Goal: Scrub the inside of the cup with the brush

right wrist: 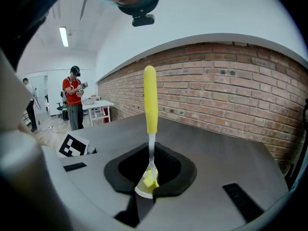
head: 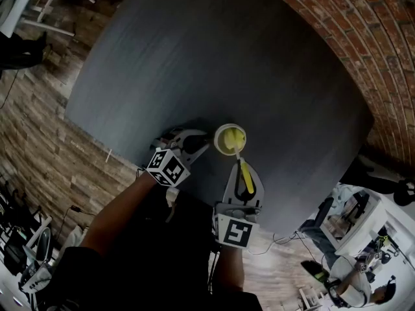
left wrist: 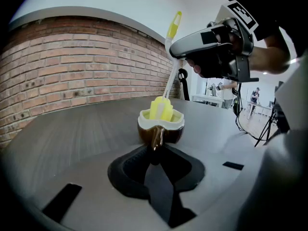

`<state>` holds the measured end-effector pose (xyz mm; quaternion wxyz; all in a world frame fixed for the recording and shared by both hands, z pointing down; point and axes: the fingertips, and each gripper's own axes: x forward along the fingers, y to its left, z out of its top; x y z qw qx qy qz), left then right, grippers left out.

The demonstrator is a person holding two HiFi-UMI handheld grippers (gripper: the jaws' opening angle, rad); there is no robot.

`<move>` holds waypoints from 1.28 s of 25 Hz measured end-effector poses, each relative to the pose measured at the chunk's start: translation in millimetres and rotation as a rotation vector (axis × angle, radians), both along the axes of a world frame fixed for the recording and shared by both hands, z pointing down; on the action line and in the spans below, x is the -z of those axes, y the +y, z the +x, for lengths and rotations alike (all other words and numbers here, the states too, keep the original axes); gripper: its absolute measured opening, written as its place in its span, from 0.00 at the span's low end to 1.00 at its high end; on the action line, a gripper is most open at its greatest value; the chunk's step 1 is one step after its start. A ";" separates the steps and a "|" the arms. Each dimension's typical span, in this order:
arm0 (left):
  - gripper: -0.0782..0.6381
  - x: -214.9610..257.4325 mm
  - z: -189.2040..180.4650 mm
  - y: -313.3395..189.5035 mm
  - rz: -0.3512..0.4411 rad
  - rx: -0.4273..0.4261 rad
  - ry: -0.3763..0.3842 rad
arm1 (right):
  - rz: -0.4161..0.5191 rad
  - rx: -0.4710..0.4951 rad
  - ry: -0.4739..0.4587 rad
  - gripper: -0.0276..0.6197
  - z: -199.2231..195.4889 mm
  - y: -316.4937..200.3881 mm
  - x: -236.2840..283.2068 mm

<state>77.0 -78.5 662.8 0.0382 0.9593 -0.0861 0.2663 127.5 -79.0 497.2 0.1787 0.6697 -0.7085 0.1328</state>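
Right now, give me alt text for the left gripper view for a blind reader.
The left gripper pinches the handle of a brown cup with a pale rim on a dark table. A yellow brush stands in the cup, held from above by the right gripper; a brick wall lies behind.

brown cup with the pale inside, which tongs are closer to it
Left. The left tongs are clamped on the handle of the brown cup with a pale inside, touching it. The right tongs hold the yellow-handled brush back from the cup; only its yellow head is inside.
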 end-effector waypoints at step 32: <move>0.23 -2.5 -4.7 -1.9 -0.011 0.012 0.003 | -0.173 0.221 0.266 0.13 -15.5 2.0 -3.2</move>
